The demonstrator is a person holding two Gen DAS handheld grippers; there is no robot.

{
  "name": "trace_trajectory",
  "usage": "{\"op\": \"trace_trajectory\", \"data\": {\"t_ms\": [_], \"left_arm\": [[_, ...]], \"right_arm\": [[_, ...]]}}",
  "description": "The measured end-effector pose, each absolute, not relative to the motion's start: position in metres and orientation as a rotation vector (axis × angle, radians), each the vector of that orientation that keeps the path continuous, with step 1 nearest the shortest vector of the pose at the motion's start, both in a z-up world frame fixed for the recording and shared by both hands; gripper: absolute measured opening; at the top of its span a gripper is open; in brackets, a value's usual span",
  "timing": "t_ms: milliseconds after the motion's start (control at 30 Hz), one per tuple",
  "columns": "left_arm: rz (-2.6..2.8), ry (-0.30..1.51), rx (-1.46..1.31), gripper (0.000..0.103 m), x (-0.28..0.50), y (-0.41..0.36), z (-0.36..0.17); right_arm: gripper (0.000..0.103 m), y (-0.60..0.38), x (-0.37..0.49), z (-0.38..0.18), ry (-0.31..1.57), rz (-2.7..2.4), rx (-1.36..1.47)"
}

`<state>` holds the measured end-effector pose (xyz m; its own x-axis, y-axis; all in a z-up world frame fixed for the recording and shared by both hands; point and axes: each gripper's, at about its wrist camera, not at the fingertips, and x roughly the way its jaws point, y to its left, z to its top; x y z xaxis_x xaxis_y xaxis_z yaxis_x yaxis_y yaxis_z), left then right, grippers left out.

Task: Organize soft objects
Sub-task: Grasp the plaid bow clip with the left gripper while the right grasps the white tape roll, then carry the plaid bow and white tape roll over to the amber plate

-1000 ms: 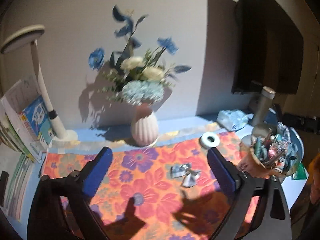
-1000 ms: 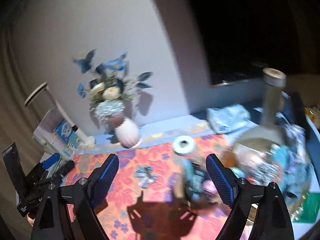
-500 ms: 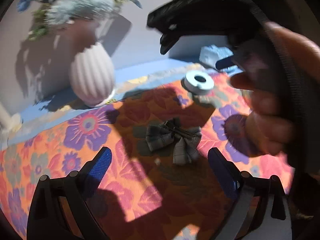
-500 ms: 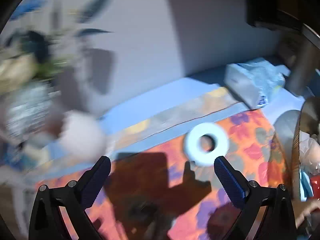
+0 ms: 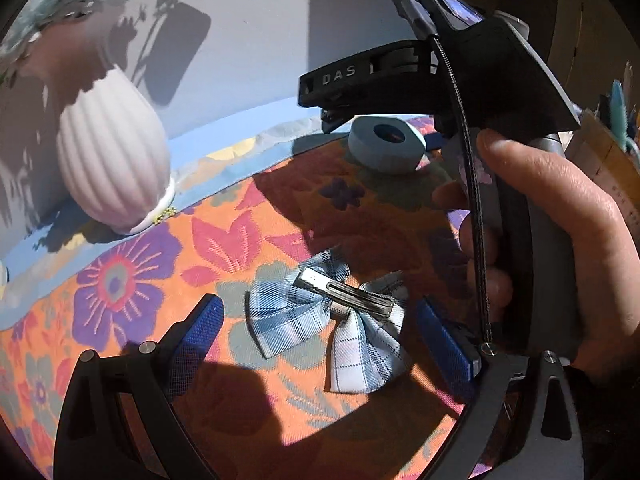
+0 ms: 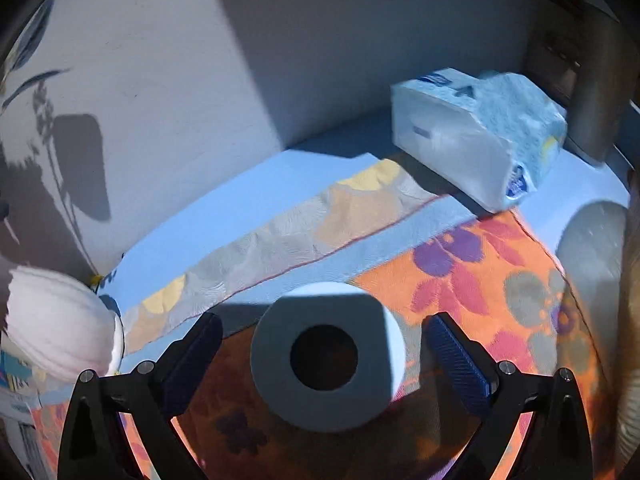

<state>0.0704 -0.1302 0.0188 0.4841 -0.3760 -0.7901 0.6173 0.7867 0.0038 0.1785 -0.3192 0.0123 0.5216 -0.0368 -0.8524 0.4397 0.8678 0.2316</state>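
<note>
Landmark: ribbed white vase point(image 5: 112, 160), standing at the back edge of the floral cloth point(image 5: 240, 240), close to the wall point(image 5: 248, 40).
Back edge: the cloth ends in a pale band; a strip of blue table point(image 6: 224, 216) runs between it and the wall.
Open room: bare cloth lies between the vase and the plaid bow point(image 5: 332, 328); more lies in front of the bow.
Right side: a tissue pack point(image 6: 476, 132) sits far from the vase, against the wall.
Bow: in front of the vase and to its right, flat on the cloth, metal clip upward.
Tape roll point(image 6: 326, 360): right of the vase, near the back edge, lying flat.
Left gripper point(image 5: 320, 344): jaws wide, 1 blue pad on each side of the bow, neither touching it; holds nothing.
Right gripper point(image 6: 324, 360): jaws at full spread, straddling the tape roll with a gap on both sides; holds nothing.
Right hand point(image 5: 560, 240): wrapped around the right gripper's handle, beside the bow.
</note>
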Motion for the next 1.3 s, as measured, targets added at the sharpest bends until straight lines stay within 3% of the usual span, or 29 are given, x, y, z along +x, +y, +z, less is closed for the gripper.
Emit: {"op": "trace_trajectory", "data": {"t_ms": [33,67,133,233,367,533,933,1300], "left_arm": [[-0.611,0.879,0.316,0.089,0.071,-0.132,0.018],[-0.615,0.886,0.321,0.076,0.070,-0.133,0.017],[-0.627,0.894,0.318,0.071,0.072,-0.131,0.015],[-0.655,0.889,0.283,0.049,0.072,-0.125,0.020],[-0.658,0.874,0.227,0.028,0.068,-0.116,0.028],[-0.600,0.869,0.155,0.021,0.055,-0.085,0.036],[-0.468,0.870,0.049,0.021,-0.002,-0.009,0.037],[-0.451,0.823,0.001,0.021,-0.064,-0.007,0.046]], "right_arm": [[0.103,-0.318,0.178,0.012,0.978,-0.293,0.433],[0.101,-0.317,0.178,0.011,0.965,-0.289,0.419],[0.090,-0.307,0.174,0.015,0.937,-0.283,0.386],[0.069,-0.297,0.172,0.017,0.921,-0.269,0.331],[0.066,-0.290,0.167,0.019,0.907,-0.184,0.352],[0.066,-0.275,0.148,0.028,0.912,-0.030,0.399],[0.066,-0.220,0.049,0.057,0.952,0.271,0.344],[0.071,-0.199,-0.019,0.021,1.059,0.434,0.263]]}}
